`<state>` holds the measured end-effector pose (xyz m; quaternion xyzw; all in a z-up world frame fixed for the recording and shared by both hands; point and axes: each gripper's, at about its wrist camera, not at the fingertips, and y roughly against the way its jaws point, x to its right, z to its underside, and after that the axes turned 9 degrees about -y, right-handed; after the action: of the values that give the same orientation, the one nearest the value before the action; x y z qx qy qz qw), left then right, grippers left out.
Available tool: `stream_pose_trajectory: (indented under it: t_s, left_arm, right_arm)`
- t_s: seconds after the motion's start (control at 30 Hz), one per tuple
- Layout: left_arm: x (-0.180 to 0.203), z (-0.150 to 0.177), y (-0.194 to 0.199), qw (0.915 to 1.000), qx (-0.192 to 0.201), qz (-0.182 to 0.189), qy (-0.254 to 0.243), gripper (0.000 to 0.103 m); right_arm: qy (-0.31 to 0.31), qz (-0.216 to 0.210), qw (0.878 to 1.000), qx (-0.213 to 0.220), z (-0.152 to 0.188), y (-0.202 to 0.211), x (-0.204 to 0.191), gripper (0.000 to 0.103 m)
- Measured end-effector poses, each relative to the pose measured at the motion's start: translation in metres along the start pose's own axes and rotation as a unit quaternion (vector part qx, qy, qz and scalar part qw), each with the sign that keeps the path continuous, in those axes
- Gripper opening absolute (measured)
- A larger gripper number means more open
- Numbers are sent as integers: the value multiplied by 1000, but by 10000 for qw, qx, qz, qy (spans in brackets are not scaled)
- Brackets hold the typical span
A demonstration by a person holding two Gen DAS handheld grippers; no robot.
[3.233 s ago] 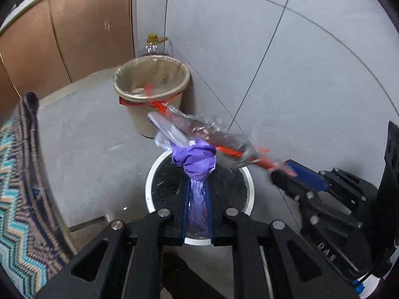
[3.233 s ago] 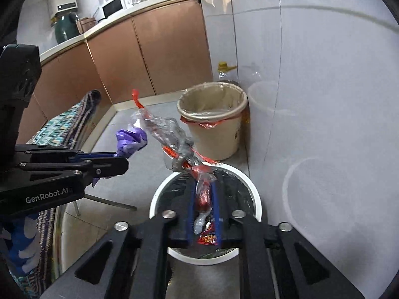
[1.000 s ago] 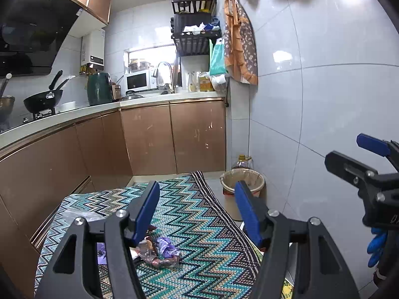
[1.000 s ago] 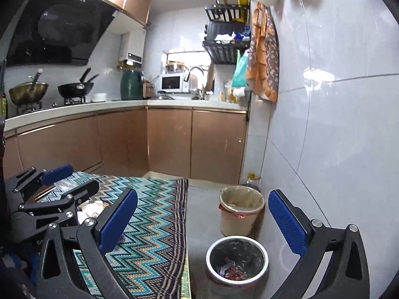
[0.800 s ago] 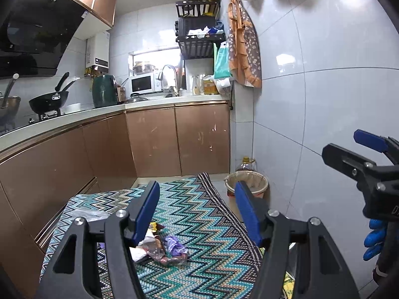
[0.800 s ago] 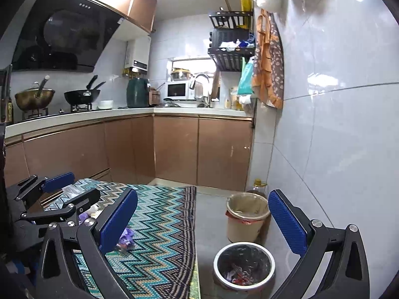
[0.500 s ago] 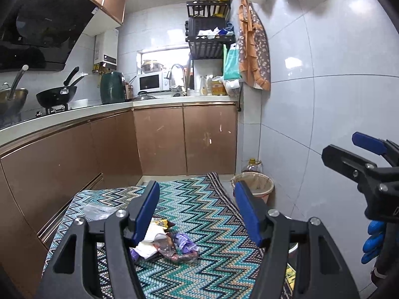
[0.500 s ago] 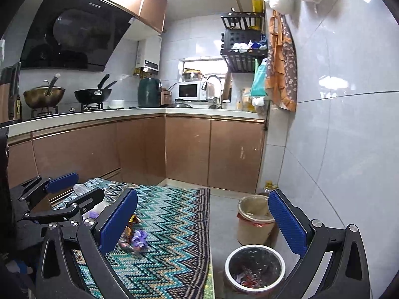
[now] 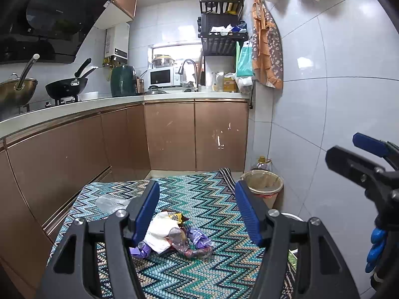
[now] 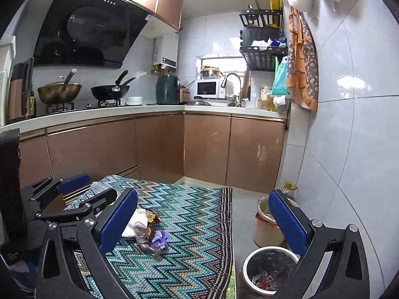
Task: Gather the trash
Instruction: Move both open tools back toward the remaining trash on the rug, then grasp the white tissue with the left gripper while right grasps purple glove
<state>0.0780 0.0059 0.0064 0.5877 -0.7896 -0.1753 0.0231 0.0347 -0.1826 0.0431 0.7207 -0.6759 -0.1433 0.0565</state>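
Note:
A pile of trash (image 9: 174,239) lies on the zigzag cloth (image 9: 214,256): white paper, purple wrappers, a crumpled clear bottle, a dark snack packet. It also shows in the right wrist view (image 10: 149,234). A clear plastic bag (image 9: 109,203) lies further left. My left gripper (image 9: 195,211) is open and empty above the pile. My right gripper (image 10: 202,219) is open and empty, to the right of the pile. The white-rimmed trash bin (image 10: 270,271) with a black liner stands on the floor at the right and holds wrappers.
A beige lined bin (image 9: 263,186) and an oil bottle (image 9: 260,163) stand by the tiled wall (image 9: 324,124). Brown cabinets (image 9: 174,134) run behind and left, with pans and appliances on the counter. The cloth's right edge drops to the floor.
Both grippers let go of the wrappers over the white-rimmed bin, opened, and swung back up over the cloth. The trash pile has come into view below them.

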Motion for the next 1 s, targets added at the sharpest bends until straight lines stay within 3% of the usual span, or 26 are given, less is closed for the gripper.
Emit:
stream_pose_trajectory:
  t_s: [0.37, 0.67, 1.0]
  left_arm:
    - [-2, -1, -6, 9994, -127, -305, 67, 61]
    - [-3, 8, -21, 9971, -473, -594, -22, 61]
    - [-69, 36, -33, 9890, -899, -1098, 410, 61]
  right_arm:
    - [84, -330, 9989, -311, 6, -11, 6, 103]
    - [-50, -764, 9952, -614, 15, -33, 21, 103]
    - [21, -1167, 9876, -1047, 28, -74, 12, 97]
